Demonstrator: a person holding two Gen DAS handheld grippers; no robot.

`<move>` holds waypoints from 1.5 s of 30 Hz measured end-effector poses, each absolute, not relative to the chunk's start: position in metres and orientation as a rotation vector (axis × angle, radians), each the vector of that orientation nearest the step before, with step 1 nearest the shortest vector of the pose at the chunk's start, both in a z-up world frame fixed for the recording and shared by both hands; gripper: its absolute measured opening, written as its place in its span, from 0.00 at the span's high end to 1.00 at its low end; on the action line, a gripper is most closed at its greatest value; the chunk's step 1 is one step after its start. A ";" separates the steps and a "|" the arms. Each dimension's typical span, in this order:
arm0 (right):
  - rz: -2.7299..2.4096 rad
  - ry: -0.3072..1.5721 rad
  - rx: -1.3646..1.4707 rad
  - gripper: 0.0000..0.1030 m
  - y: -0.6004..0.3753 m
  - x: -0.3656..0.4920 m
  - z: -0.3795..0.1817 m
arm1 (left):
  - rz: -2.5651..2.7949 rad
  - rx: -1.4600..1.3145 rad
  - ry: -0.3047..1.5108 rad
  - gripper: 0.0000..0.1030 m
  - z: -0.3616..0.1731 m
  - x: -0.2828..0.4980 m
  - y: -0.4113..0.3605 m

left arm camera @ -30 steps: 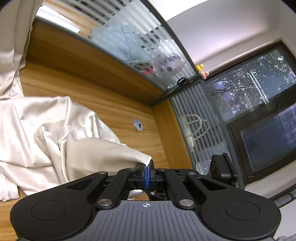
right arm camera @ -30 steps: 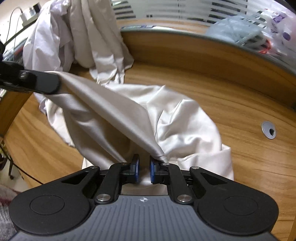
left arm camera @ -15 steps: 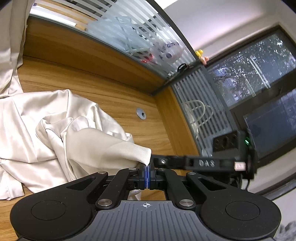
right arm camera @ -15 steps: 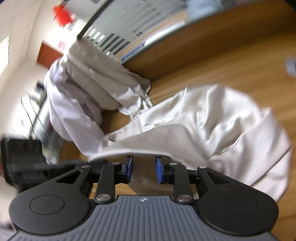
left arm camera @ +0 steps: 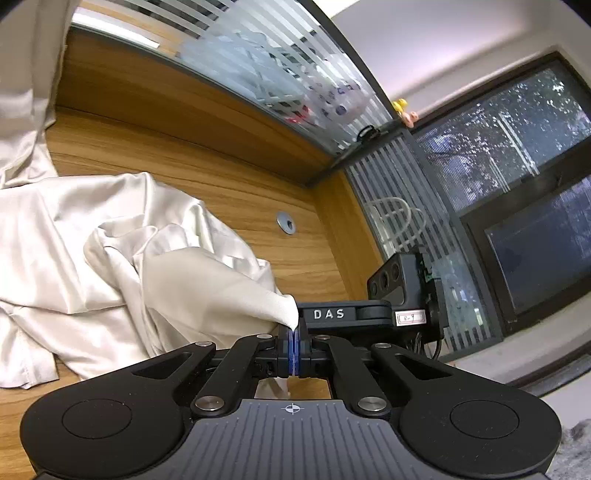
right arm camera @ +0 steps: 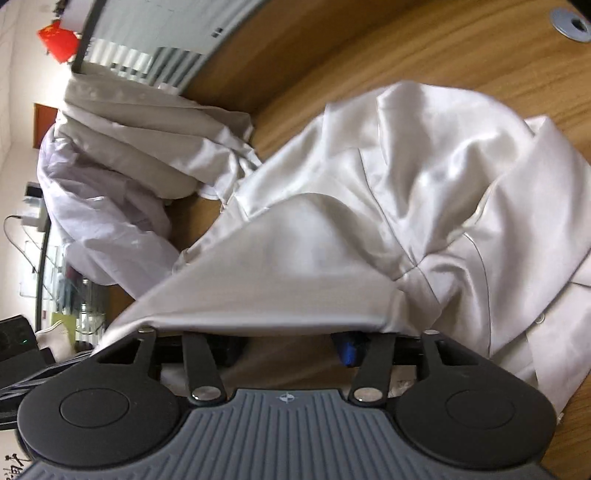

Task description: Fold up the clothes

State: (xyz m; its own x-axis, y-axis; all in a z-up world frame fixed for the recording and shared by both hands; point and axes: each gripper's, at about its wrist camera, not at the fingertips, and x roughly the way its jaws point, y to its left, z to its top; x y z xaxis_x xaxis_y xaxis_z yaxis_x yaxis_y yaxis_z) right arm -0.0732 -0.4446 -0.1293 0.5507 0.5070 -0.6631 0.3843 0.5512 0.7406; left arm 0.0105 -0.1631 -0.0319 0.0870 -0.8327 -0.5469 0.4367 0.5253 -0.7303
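At the lower centre of the left wrist view, the left gripper is being held pressed together, and a corner of the cream satin garment is being pinched between its blue pads. From that pinch the cloth is being drawn up in a taut cone, while the rest is lying crumpled on the wooden desk toward the left of the frame.

In the right wrist view, the right gripper is being shown with its linkages spread wide. One blue pad is visible at lower right of centre, and the other is hidden under a stretched edge of the garment, so it is probably open over that edge, though this cannot be told for certain.

A second pile of pale clothes is lying at the upper left, touching the garment. A cable grommet is seen at the upper right.

A second hold on the lifted edge appears to be in hand. A closing on the edge beside the first pinch is being called for, followed by a spreading apart to flatten the cloth.
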 end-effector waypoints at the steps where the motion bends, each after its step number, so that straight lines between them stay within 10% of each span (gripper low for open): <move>1: 0.095 1.033 1.049 0.79 -0.444 -0.074 -0.131 | -0.983 -0.435 1.125 0.97 -0.032 0.011 -0.161; 5: 0.104 1.006 1.052 0.95 -0.444 -0.077 -0.125 | -0.952 -0.439 1.124 0.97 -0.035 0.014 -0.157; 14: 0.129 0.907 0.971 0.97 -0.457 -0.095 -0.072 | -0.919 -0.423 1.087 0.94 -0.031 0.019 -0.156; 21: 0.179 0.811 0.911 0.98 -0.467 -0.113 -0.017 | -0.990 -0.294 0.959 0.57 0.000 0.014 -0.162; 26: 0.191 0.743 0.850 0.98 -0.474 -0.118 0.018 | -1.066 -0.234 0.873 0.47 0.022 0.009 -0.167; 45: 0.157 0.605 0.501 0.98 -0.453 -0.132 0.078 | -0.967 -0.458 0.974 0.48 0.007 0.025 -0.165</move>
